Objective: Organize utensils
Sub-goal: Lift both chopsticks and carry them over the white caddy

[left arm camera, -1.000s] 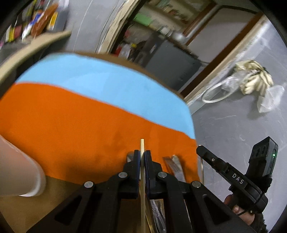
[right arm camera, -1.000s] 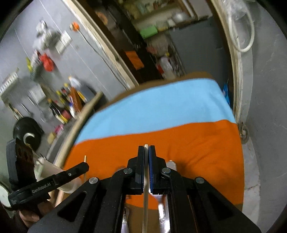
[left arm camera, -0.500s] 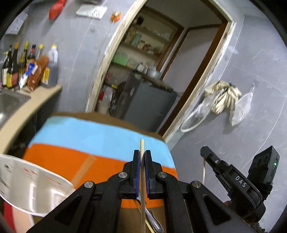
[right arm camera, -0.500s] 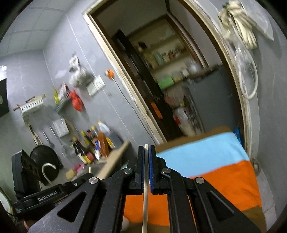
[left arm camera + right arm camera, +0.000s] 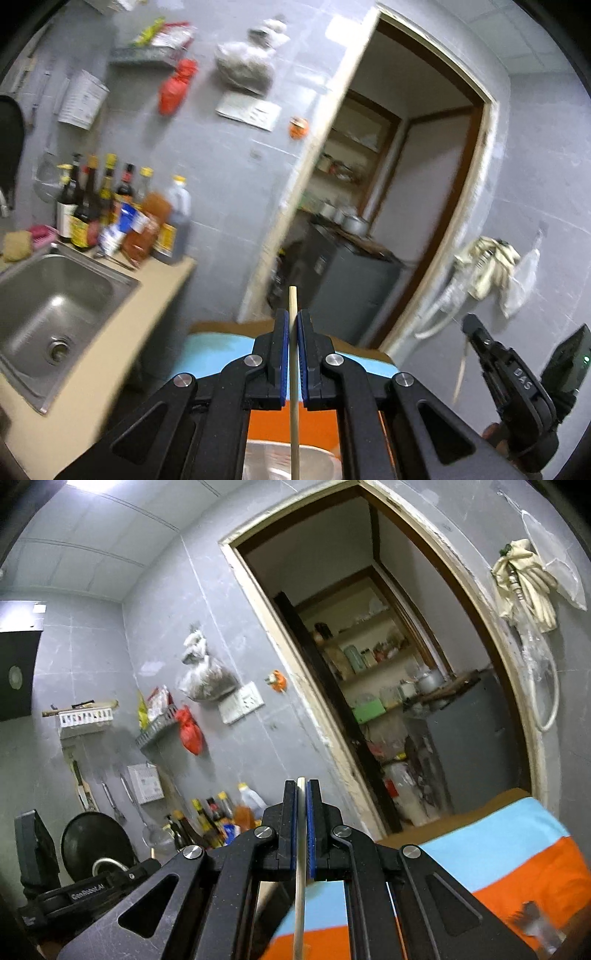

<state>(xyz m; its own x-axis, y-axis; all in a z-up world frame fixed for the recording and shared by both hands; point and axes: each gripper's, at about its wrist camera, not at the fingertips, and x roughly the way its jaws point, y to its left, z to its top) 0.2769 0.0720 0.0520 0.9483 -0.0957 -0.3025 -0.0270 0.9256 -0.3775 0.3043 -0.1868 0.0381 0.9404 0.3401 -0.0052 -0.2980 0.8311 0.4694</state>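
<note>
With both tools tipped up toward the wall, each one carries a single thin piece. The left gripper (image 5: 290, 334) is clenched on a wooden chopstick (image 5: 293, 369), whose tip pokes just past the pads. The right gripper (image 5: 301, 797) is clamped on a pale, grey-looking stick (image 5: 300, 849), perhaps metal; I cannot tell for sure. Below the left tool shows the rim of a pale bowl or cup (image 5: 273, 448), over the orange and blue cloth (image 5: 517, 853). Doing this step well probably means keeping both grips firm, bringing each stick upright over the container, lowering the bottom end inside before letting go, and releasing one at a time so neither tips out.
</note>
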